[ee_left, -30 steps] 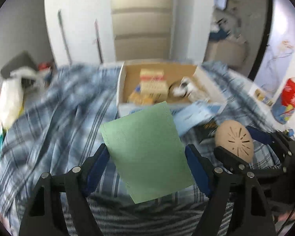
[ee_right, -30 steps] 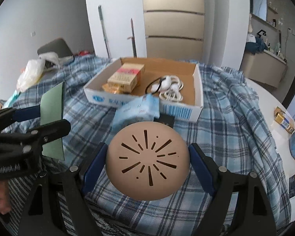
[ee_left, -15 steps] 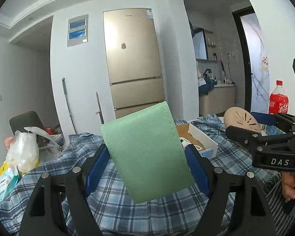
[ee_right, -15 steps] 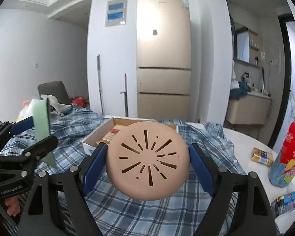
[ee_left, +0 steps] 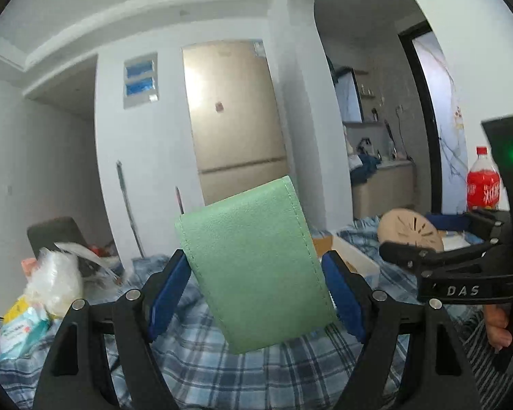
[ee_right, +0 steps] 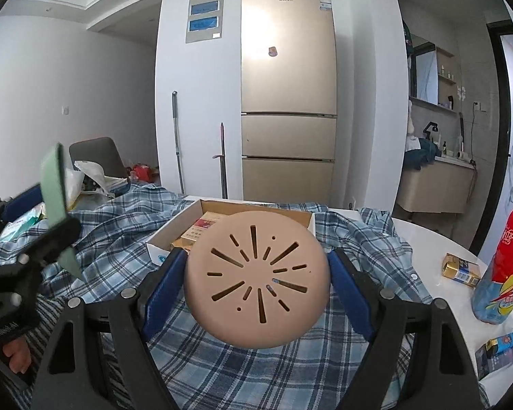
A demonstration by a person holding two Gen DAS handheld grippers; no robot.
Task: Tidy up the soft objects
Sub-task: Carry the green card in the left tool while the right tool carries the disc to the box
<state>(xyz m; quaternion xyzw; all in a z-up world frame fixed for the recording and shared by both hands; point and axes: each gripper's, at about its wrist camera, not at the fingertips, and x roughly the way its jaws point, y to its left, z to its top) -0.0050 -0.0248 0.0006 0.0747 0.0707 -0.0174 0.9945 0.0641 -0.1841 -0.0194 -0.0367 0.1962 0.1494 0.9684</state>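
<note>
1. My left gripper (ee_left: pixel 256 283): blue pads pinching a green stitched pad (ee_left: pixel 256 263), held raised and tilted, its top edge leaning toward 1 o'clock. In the right wrist view the same pad (ee_right: pixel 53 184) shows edge-on at 9 o'clock, raised over the cloth.

2. My right gripper (ee_right: pixel 256 280): blue pads clamped on either side of a round tan slotted disc (ee_right: pixel 256 273), face toward the camera, raised above the cloth. From the left wrist view it (ee_left: pixel 410 232) sits at 3 o'clock, well apart from the green pad.

3. Blue plaid cloth (ee_right: pixel 342 352): rumpled, covering the surface beneath both tools.

4. Open cardboard box (ee_right: pixel 174 229): on the cloth at 12 o'clock behind the disc, holding a red-and-tan packet (ee_right: pixel 203 225).

5. Red soda bottle (ee_right: pixel 502 266): upright on a white table (ee_right: pixel 437 239) at 3 o'clock, a small gold carton (ee_right: pixel 460 270) just beside it.

6. Gold refrigerator (ee_right: pixel 287 95): against the far wall, 12 o'clock.

7. White plastic bag (ee_left: pixel 56 280): at 9 o'clock in the left wrist view.
</note>
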